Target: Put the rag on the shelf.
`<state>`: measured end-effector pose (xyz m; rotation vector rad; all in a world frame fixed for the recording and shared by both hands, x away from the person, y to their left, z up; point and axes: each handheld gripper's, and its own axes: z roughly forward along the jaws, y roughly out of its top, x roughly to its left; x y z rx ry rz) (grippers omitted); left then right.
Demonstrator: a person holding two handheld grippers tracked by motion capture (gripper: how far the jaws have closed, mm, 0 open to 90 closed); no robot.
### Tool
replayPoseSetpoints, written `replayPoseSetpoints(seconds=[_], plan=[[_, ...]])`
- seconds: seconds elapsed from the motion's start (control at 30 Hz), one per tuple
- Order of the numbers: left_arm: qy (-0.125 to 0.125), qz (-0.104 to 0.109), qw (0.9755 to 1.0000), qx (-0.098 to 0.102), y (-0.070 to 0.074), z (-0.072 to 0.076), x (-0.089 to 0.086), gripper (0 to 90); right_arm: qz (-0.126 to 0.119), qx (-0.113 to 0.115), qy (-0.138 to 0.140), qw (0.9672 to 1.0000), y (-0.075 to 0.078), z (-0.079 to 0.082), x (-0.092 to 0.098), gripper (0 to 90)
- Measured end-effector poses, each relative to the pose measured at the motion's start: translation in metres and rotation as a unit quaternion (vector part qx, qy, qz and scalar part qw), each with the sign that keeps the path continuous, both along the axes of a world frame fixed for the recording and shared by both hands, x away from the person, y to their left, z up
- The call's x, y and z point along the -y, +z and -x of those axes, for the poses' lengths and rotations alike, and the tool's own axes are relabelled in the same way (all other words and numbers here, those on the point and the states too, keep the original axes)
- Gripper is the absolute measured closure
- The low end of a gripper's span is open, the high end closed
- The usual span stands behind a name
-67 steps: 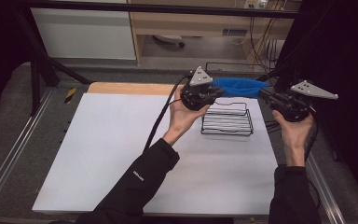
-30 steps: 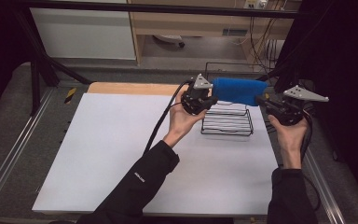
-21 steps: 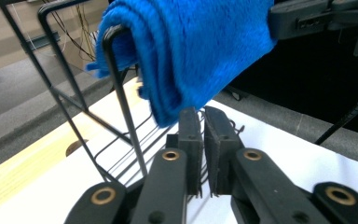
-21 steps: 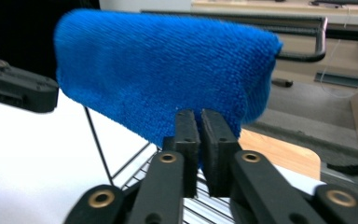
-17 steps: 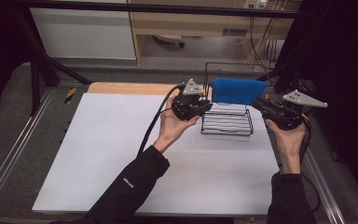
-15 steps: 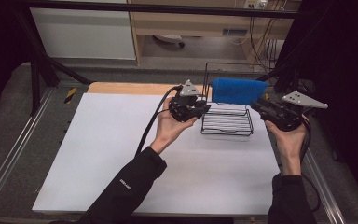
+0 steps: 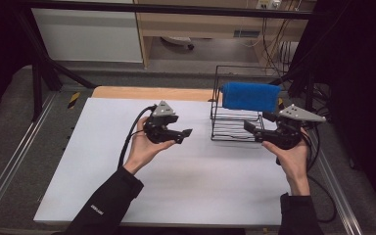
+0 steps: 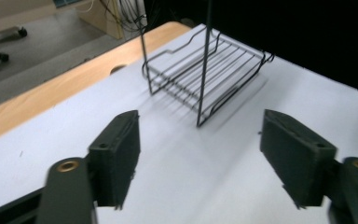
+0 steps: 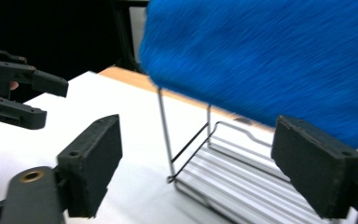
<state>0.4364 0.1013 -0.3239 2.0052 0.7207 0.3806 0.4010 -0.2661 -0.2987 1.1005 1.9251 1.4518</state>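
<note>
flanking one wire rack [image 7: 236,125] under one blue towel [image 7: 250,96], two grippers, left gripper [image 7: 182,135] and right gripper [image 7: 255,128], gape empty.

White table surface [image 7: 127,171] with a strip of bare wood [image 7: 147,93] exposed along the far edge. A black wire rack [image 7: 236,128] is seen standing directly on the white surface at its far right, near the wooden strip; its base of parallel wires [image 8: 200,70] is laid flat on the surface, with thin uprights [image 9: 165,135] rising from it. A small round hole [image 8: 117,69] is visible in the wooden strip.
</note>
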Motion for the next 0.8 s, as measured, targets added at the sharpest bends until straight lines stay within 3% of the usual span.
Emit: replayPoseSetpoints(seconds=[0.27, 0.43, 0.57, 0.8], plan=[[0.036, -0.008, 0.9993, -0.005, -0.03, 0.024, -0.055, 12.9, 0.008, -0.029, 0.016, 0.9994, -0.025, 0.006, -0.018, 6.2], [0.056, -0.012, 0.9983, -0.007, -0.044, 0.038, -0.086, 10.0, 0.022, -0.043, 0.026, 0.9985, -0.041, 0.01, -0.023, 4.1], [0.072, -0.014, 0.9973, -0.011, -0.057, 0.049, -0.108, 9.8, 0.019, -0.054, 0.034, 0.9978, -0.059, 0.016, -0.023, 3.4], [0.084, -0.015, 0.9963, -0.012, -0.079, 0.064, -0.135, 9.9, 0.025, -0.08, 0.037, 0.9958, -0.091, 0.024, -0.016, 1.3]])
